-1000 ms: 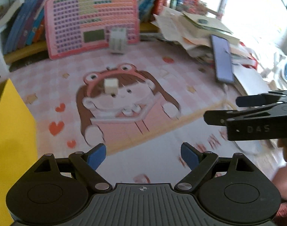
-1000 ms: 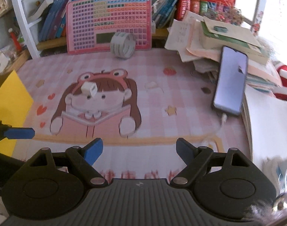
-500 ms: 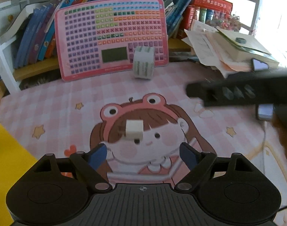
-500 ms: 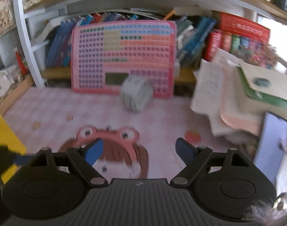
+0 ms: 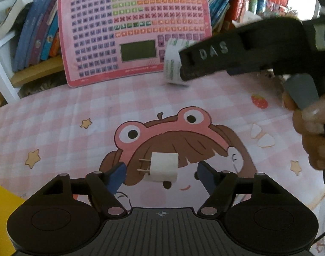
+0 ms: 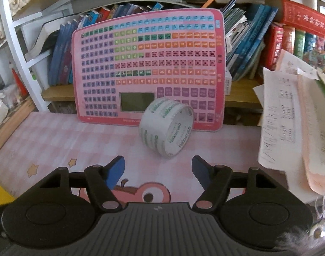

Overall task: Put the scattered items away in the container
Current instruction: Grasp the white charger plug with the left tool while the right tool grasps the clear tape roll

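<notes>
Both grippers go in spread wide: the left gripper [image 5: 161, 171] straddles the white charger plug [image 5: 163, 166] lying on the mat [image 5: 55, 117], while the right gripper [image 6: 158, 167] lines up behind the upright tape roll [image 6: 166, 128], each ready to pinch.

Desk mat [image 5: 77, 111]: pink-and-white check, yellow stars, brown-haired cartoon girl in pink frog hood. Charger plug [image 5: 163, 166]: white. Tape roll [image 6: 166, 128]: clear, green lettering. Keyboard board [image 6: 147, 68]: pink, multicoloured keys. Container [image 5: 2, 211]: yellow.

Table under a pink checked cartoon mat [image 5: 55, 115]: white plug adapter [image 5: 163, 166] on mat; tape roll [image 6: 167, 127] beyond, against the pink keyboard chart [image 6: 147, 64].
</notes>
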Available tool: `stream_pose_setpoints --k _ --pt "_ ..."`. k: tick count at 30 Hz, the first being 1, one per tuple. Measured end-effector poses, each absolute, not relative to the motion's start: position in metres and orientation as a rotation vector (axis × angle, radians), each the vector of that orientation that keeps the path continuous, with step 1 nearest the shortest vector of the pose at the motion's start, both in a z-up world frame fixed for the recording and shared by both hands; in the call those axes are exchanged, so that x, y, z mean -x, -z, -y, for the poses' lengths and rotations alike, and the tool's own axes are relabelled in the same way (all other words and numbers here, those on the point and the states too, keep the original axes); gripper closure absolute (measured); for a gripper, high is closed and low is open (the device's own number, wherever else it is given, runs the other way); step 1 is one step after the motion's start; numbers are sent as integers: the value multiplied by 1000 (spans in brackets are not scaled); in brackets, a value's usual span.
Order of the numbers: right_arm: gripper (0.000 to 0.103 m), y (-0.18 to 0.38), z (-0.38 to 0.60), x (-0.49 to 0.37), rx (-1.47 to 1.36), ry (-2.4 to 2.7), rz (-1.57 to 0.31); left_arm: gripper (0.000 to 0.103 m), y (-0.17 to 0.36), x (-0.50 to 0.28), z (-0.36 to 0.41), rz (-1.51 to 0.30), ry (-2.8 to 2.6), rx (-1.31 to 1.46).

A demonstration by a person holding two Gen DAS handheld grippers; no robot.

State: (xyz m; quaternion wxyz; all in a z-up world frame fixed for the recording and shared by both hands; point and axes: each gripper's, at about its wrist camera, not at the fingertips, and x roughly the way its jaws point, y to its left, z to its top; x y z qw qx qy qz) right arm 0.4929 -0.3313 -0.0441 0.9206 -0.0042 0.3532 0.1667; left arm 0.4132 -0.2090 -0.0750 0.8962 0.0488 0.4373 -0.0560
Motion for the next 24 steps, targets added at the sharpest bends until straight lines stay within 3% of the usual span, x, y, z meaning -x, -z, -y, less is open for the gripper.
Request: stream_pose_setpoints --k 8,13,18,21,24 --pt "37 51 318 -525 -14 -353 -704 45 85 -426 206 -924 99 -68" --pt "38 57 311 -542 -13 -338 -697 45 86 -427 204 -911 101 -67" --pt "66 64 308 -548 -13 -364 -709 50 86 -427 202 -906 99 -71" --pt "67 63 309 -541 -15 -378 -701 60 84 -427 198 -913 96 -59" --pt "69 57 314 -528 -16 -403 -689 62 82 -426 194 -920 100 -44"
